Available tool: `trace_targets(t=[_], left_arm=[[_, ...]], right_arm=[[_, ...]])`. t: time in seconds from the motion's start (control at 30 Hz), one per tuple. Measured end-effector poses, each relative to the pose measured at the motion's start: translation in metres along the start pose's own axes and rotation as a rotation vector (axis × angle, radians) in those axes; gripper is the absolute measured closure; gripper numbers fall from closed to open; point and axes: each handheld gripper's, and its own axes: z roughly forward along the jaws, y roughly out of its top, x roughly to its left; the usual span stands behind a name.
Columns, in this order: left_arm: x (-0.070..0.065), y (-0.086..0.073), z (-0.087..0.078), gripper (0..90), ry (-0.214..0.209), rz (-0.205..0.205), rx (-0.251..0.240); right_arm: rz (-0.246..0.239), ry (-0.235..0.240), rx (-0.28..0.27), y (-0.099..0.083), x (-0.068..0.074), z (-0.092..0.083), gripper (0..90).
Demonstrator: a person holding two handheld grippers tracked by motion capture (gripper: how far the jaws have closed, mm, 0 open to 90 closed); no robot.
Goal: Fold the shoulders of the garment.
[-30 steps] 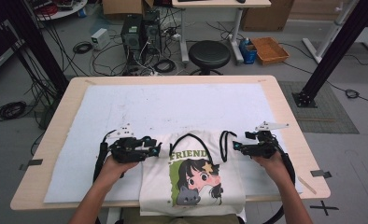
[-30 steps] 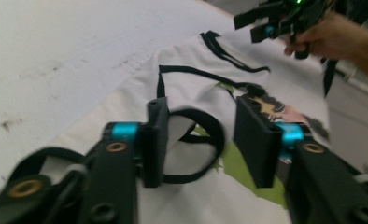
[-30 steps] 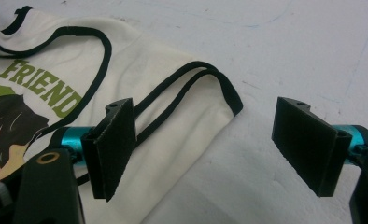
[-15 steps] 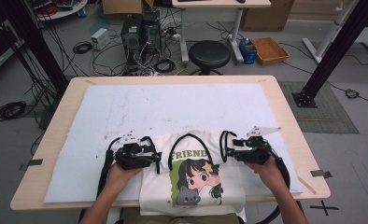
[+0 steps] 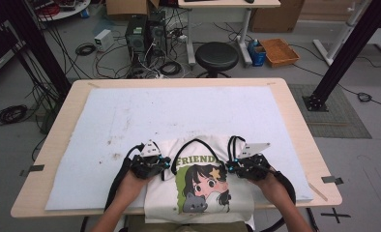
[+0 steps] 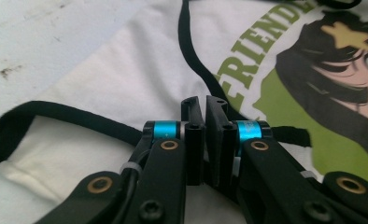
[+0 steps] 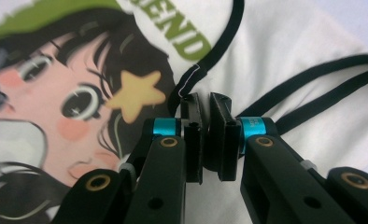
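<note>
Lab floor with cables, a round black stool (image 5: 216,54) and an orange-brown tray (image 5: 279,51) sits beyond the wooden table (image 5: 300,121), which carries a pale blue mat (image 5: 179,113), stained toward 9 o'clock. White tote bag (image 5: 198,186) lies flat at the table's 6 o'clock edge, its lower end hanging over the rim; print shows green "FRIEND" lettering and a cartoon girl with a yellow star in dark hair, grey cat below. Black handles (image 5: 197,143) loop off the bag's top toward 12 o'clock, one more loop near 1 o'clock. Left gripper (image 5: 163,163) rests on the bag's top left corner at about 9 o'clock of the print; its jaws have just been closing and now stand pressed together, and in the left gripper view (image 6: 203,103) white cloth and a black strap (image 6: 70,114) run under the tips, grip on fabric cannot be told. Right gripper (image 5: 231,166) sits on the top right corner at 3 o'clock of the print; jaws just closed too, nearly touching, tips (image 7: 204,100) at the handle strap (image 7: 219,39) beside the star, whether cloth is pinched unclear. Both hands come in from 6 o'clock.
</note>
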Motion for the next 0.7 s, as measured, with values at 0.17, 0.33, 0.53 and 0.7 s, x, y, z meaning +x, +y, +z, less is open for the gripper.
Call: trace_targets(t=[0.17,0.33,0.53,0.7], left_arm=[[0.011,0.000,-0.024,85.8,-0.028,-0.030,-0.052],[0.021,-0.004,-0.028,55.7,-0.158,-0.116,-0.084],[0.032,-0.008,-0.031,38.9,-0.102,-0.213,-0.207],[0.038,-0.011,-0.039,37.2,-0.041,-0.235,-0.300]], right_arm=[[0.006,-0.016,-0.062,0.001,0.000,-0.025,84.3],[0.035,-0.011,-0.047,-0.005,-0.001,-0.041,76.9],[0.080,-0.076,-0.103,-0.009,-0.008,-0.040,63.5],[0.035,-0.032,0.011,-0.007,-0.004,-0.004,76.6]])
